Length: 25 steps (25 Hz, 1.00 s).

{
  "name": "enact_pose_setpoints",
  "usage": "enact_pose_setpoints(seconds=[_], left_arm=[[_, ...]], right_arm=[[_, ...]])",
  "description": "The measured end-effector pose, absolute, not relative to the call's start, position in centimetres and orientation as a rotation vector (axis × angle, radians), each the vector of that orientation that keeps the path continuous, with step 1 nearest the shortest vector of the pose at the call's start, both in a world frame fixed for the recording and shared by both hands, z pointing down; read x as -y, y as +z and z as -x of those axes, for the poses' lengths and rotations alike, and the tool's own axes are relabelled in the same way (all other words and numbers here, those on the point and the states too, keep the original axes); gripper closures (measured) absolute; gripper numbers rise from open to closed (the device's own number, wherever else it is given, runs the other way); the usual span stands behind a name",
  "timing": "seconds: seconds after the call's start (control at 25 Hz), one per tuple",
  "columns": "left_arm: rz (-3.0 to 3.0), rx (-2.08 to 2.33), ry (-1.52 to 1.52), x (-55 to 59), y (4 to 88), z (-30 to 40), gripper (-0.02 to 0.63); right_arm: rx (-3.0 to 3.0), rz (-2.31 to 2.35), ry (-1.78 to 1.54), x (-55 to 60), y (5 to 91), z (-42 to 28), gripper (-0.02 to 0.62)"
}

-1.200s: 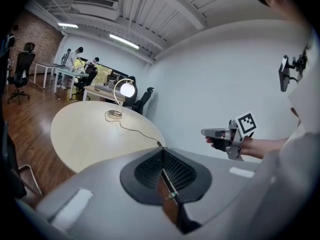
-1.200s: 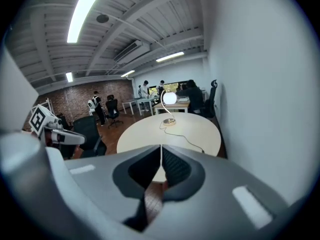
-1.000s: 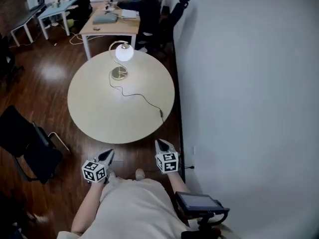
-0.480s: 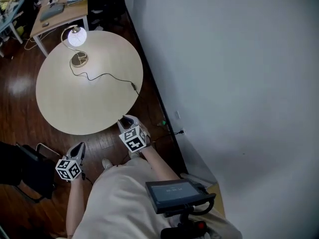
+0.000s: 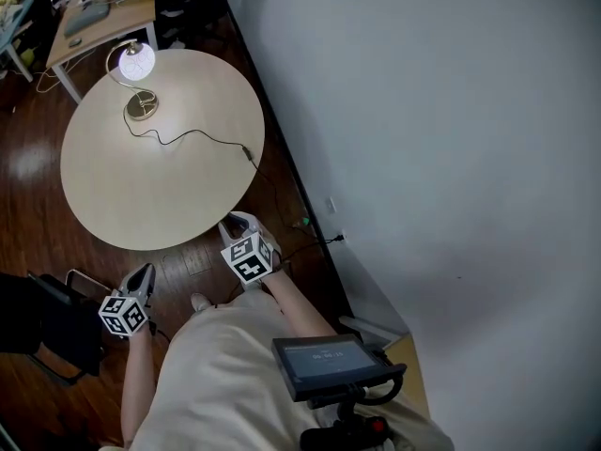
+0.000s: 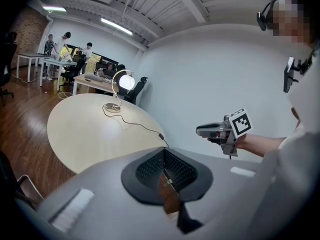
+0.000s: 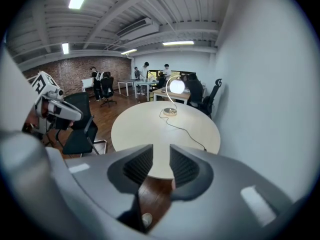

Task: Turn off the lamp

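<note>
Lit lamp [image 5: 136,62] on table [image 5: 160,191], dark lump [image 5: 246,152] on cord [image 5: 188,134] perhaps a switch, left gripper [image 6: 164,168] clenched, right gripper [image 7: 161,165] released.

Lamp [image 5: 136,61] on the far side of the round table [image 5: 160,200], cord [image 5: 197,134] from it toward the wall [image 5: 451,111], desk [image 5: 103,23] behind.

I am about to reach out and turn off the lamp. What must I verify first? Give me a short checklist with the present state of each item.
1. Lamp is off: not ok, it glows.
2. Right gripper free: ok, jaws apart, nothing between them.
3. Left gripper free: ok, jaws together, nothing held.
4. Table free of obstacles: ok, only the lamp and its cord lie on it.
5. Switch found: cannot tell; a small dark block on the cord may be it.
6. Lamp within reach: not ok, it stands at the table's far side.
</note>
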State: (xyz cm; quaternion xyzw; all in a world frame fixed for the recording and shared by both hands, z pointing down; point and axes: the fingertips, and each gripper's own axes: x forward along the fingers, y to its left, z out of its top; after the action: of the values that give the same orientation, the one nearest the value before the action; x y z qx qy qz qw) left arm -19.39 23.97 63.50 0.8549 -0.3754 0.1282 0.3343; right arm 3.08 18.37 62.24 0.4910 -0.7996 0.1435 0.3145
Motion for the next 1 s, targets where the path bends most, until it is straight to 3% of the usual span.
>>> enact_pose_setpoints(seconds=[0.08,0.24,1.0], left_arm=[[-2.23,0.98,0.337,-23.9,63.7,19.5,0.603],[-2.226,0.977,0.335,-23.5,63.8,19.2,0.603],[-2.196,0.953,0.341,-24.1,65.1,19.4,0.603]], right_arm=[[2.073,-1.293,0.343,-18.7,62.9,-3.7,0.542],[2.012,-1.311,0.319,-19.3,63.8,-5.5,0.574],[1.972,-1.351,0.39,-21.9,65.7,-7.1,0.593]])
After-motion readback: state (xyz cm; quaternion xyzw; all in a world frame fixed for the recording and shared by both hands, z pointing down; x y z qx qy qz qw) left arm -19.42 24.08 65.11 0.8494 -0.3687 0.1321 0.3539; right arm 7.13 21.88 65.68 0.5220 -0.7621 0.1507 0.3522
